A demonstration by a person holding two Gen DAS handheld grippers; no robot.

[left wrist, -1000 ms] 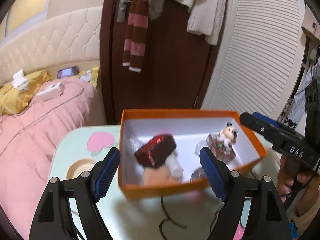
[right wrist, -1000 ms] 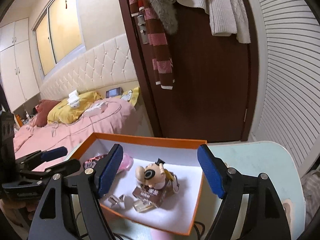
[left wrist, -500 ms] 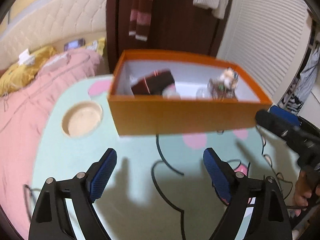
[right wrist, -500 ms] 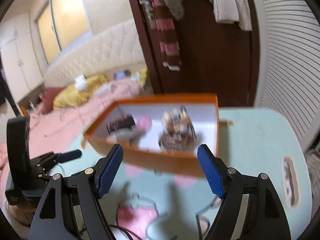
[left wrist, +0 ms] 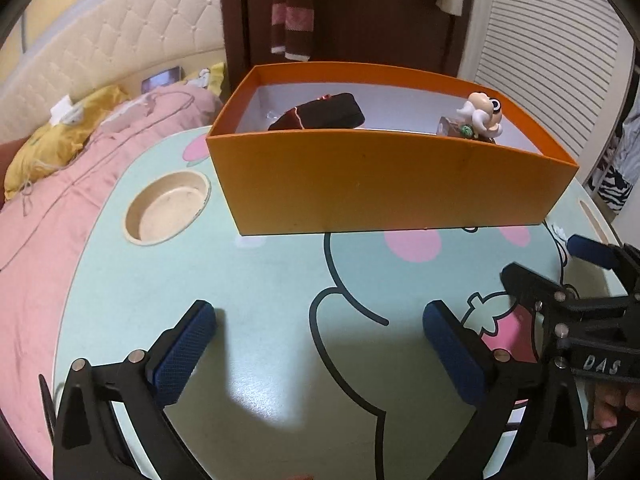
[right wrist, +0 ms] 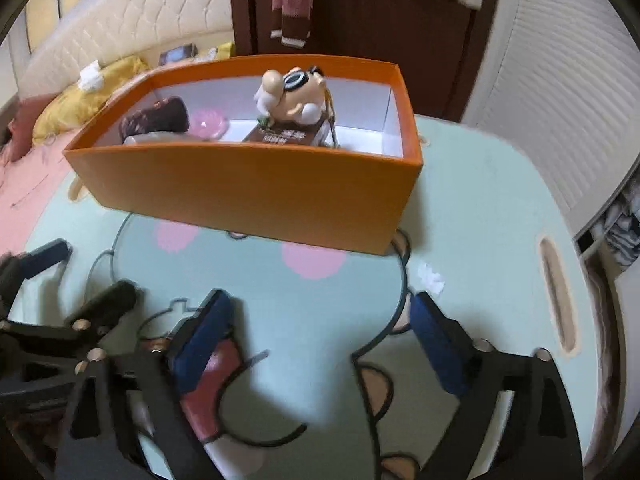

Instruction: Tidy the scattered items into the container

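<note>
An orange box (left wrist: 384, 184) (right wrist: 256, 196) stands on a mint-green table with a cartoon print (left wrist: 280, 320) (right wrist: 480, 208). Inside it lie a dark brown pouch (left wrist: 320, 114) (right wrist: 156, 120), a cartoon figurine on a brown base (left wrist: 480, 114) (right wrist: 292, 96) and a pink item (right wrist: 208, 122). My left gripper (left wrist: 320, 344) hovers low over the bare tabletop in front of the box, its jaws opening wide with nothing between them. My right gripper (right wrist: 316, 336) is likewise low in front of the box, jaws opening and empty. Each gripper shows at the edge of the other's view.
A round recessed cup holder (left wrist: 168, 208) sits in the table at the left, and a slot handle (right wrist: 556, 292) near its right edge. A bed with pink bedding (left wrist: 52, 184) lies left of the table. A dark door with hanging clothes (left wrist: 352, 12) stands behind.
Both grippers have pulled back from over the box and sunk toward the tabletop, tilting further down. Their jaws have spread wider. The box now sits farther away, seen from its side.
</note>
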